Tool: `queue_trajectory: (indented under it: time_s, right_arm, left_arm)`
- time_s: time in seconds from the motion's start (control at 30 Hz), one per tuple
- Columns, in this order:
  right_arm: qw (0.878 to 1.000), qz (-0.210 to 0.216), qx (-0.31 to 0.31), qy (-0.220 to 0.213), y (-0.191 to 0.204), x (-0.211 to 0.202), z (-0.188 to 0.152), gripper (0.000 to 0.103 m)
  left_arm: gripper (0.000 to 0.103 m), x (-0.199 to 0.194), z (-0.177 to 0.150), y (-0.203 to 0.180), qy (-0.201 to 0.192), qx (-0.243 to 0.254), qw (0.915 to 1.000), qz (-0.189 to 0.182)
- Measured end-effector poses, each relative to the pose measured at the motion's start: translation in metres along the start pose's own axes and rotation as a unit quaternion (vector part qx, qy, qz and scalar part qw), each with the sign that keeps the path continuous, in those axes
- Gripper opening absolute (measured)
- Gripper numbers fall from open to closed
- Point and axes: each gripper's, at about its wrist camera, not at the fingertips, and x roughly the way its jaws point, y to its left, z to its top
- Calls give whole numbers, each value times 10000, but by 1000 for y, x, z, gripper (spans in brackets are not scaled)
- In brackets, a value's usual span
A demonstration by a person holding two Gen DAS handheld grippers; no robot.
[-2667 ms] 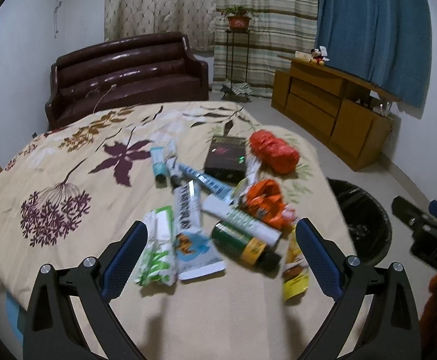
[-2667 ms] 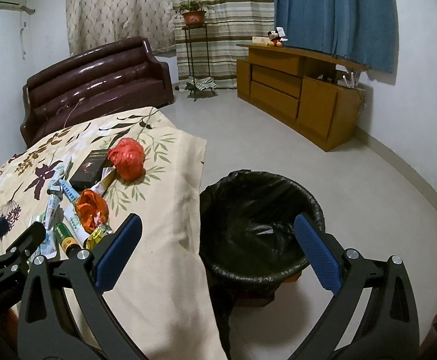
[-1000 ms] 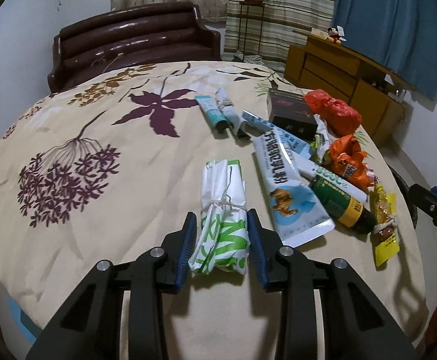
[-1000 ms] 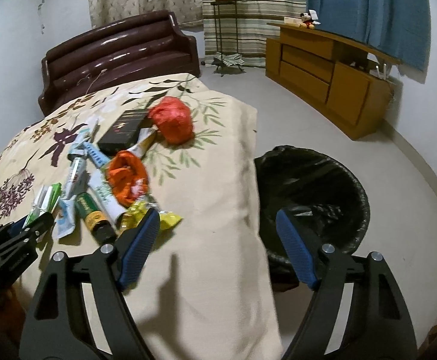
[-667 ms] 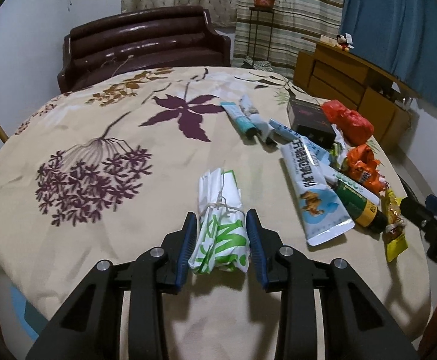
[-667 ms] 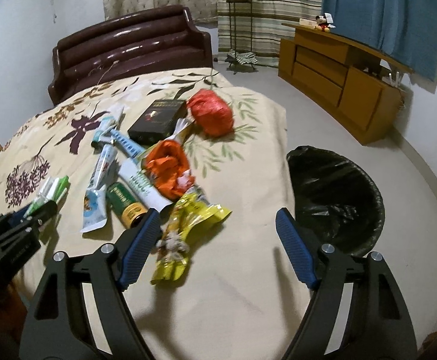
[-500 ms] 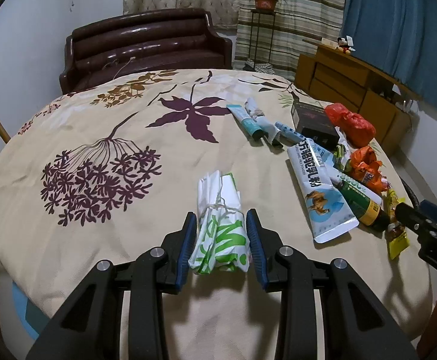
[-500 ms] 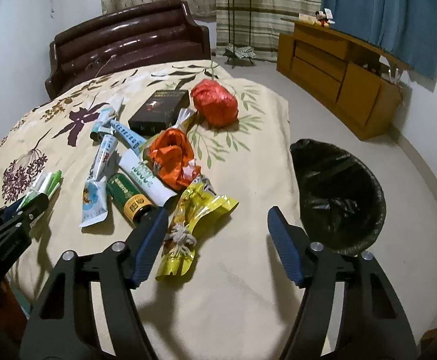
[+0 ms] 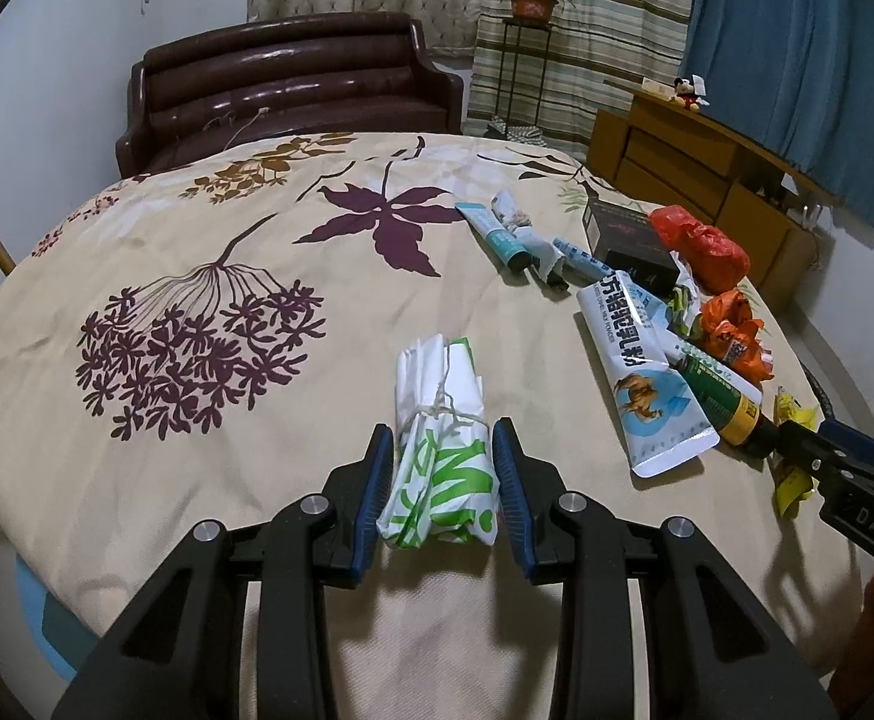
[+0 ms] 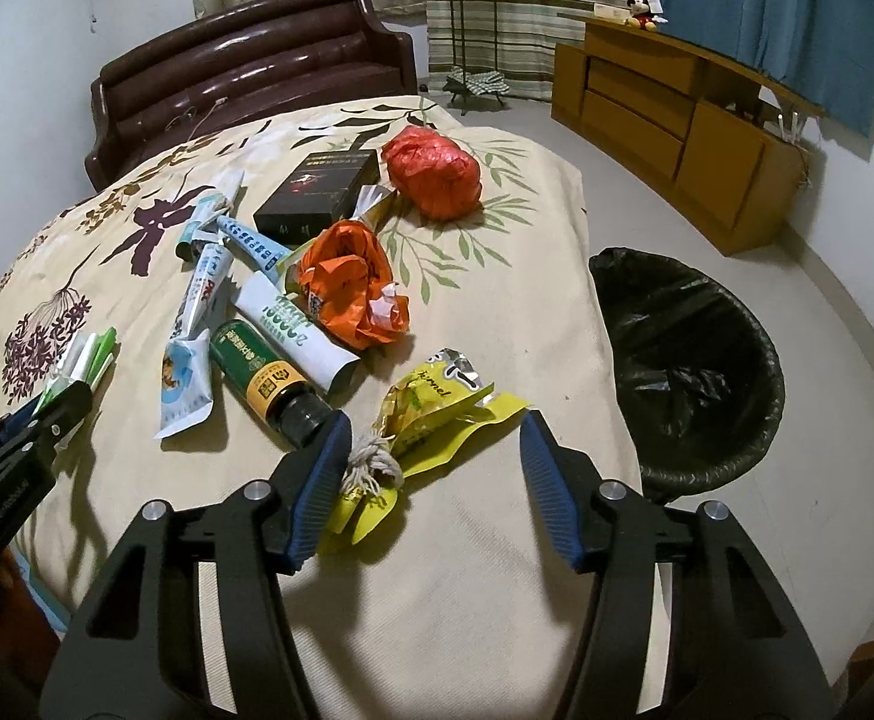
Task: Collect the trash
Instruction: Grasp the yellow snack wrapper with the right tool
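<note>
On the floral tablecloth lies a white and green wrapper bundle tied with string. My left gripper is shut on its near end, both blue pads pressing its sides. In the right wrist view a yellow snack packet with a string knot lies between the jaws of my right gripper, which are closing. The left pad touches the knot end, and the right pad stands apart from the packet. A bin with a black liner stands on the floor to the right of the table.
More trash lies in a heap past the packet: a green bottle, an orange bag, a red bag, a black box and several tubes. A brown sofa and a wooden cabinet stand behind.
The left gripper has closed on the bundle and drawn it slightly back. My right gripper has swung from the bin over the yellow packet, and its jaws have narrowed around it.
</note>
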Motion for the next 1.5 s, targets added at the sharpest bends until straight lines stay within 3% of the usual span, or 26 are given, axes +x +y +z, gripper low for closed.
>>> queue_trajectory:
  time_s: [0.57, 0.73, 0.87, 1.0, 1.23, 1.5]
  right_arm:
    - [9994, -59, 253, 214, -1, -7, -5, 62]
    - [9992, 83, 266, 295, 5, -4, -7, 47]
    - [9992, 139, 309, 231, 6, -4, -6, 27]
    - [9992, 164, 295, 197, 7, -5, -6, 20]
    - [9994, 181, 261, 127, 5, -8, -6, 19]
    - [9993, 92, 293, -211, -10, -21, 2, 19]
  left_arm:
    - [35, 0, -1, 1, -11, -10, 10000, -32]
    - [35, 0, -1, 1, -22, -17, 10000, -41]
    - [35, 0, -1, 0, -25, -21, 10000, -61]
    - [35, 0, -1, 1, -24, -28, 10000, -61]
    - [34, 0, 1, -5, -63, -22, 9999, -94]
    - [34, -3, 10, -44, -188, 103, 9995, -221]
